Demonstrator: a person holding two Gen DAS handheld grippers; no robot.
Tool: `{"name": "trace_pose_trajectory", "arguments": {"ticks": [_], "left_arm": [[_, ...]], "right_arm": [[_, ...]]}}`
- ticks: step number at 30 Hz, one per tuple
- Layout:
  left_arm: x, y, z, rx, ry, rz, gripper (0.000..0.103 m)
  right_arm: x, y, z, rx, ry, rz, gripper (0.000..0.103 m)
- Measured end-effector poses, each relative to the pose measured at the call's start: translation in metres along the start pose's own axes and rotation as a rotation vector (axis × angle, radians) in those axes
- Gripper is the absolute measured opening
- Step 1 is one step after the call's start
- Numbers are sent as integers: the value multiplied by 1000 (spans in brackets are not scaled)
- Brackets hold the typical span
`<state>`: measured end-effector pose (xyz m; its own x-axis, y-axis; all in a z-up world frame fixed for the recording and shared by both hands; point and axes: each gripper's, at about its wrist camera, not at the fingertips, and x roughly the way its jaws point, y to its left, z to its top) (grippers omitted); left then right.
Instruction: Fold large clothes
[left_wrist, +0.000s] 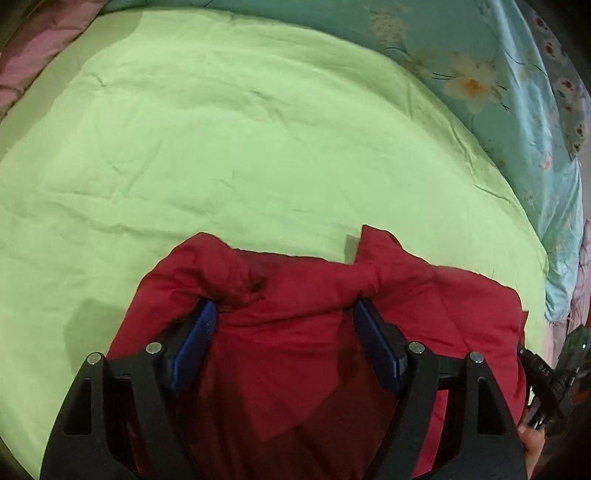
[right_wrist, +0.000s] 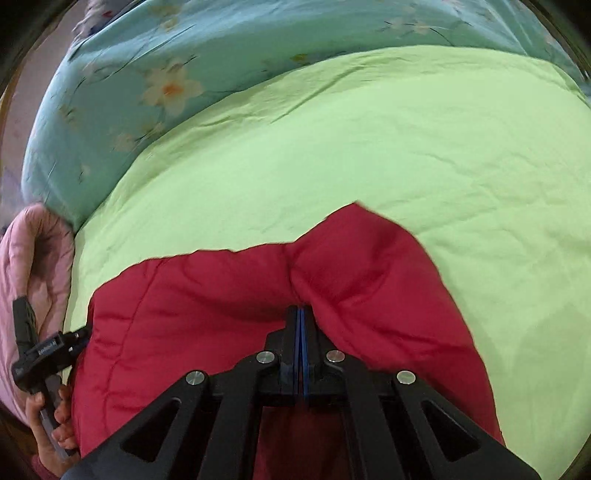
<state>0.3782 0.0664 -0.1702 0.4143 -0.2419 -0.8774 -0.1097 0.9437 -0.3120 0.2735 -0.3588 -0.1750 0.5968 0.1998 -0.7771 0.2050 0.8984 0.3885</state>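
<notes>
1. The red padded garment (left_wrist: 295, 332) is seen bunched and creased on the green sheet (left_wrist: 221, 147).
2. The left gripper (left_wrist: 284, 317) is held spread around a fold.
3. The right gripper (right_wrist: 300, 314) is pressed together, pinching the garment.

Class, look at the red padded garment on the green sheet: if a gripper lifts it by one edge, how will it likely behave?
The red padded garment will probably flop and drape: it bunches into soft folds where the right gripper pinches it. Its puffy quilted look suggests it is light for its bulk. It may slide easily over the smooth green sheet.
</notes>
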Motion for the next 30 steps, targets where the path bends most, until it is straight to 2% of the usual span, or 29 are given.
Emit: {"name": "trace_pose_trajectory", "arguments": {"ticks": [6, 9, 13, 15, 17, 18, 22, 26, 28, 30], "left_arm": [[-16, -1, -3, 13, -4, 54, 76], [-50, 5, -9, 1, -50, 24, 76], [-110, 3, -40, 64, -132, -37, 76], [-135, -1, -64, 109, -173, -66, 76], [-150, -5, -95, 152, -182, -80, 76], [-155, -4, -107, 164, -183, -85, 76], [-151, -11, -153, 204, -175, -107, 76], [-144, -23, -188, 241, -174, -49, 76], [-139, -24, -195, 251, -177, -17, 76], [-135, -26, -194, 260, -179, 3, 76]], "right_arm": [[-5, -10, 4, 55, 6, -16, 0], [-28, -14, 0, 63, -9, -14, 1], [-78, 1, -15, -7, -84, 12, 18], [-108, 8, -34, -60, -111, 74, 24], [-128, 15, -58, -118, -118, 105, 31], [-135, 17, -69, -137, -122, 122, 31], [-150, 31, -122, -224, -113, 137, 31], [-140, 55, -153, -344, -86, 114, 31], [-135, 59, -163, -392, -100, 53, 29], [-128, 55, -162, -385, -104, -2, 29]]}}
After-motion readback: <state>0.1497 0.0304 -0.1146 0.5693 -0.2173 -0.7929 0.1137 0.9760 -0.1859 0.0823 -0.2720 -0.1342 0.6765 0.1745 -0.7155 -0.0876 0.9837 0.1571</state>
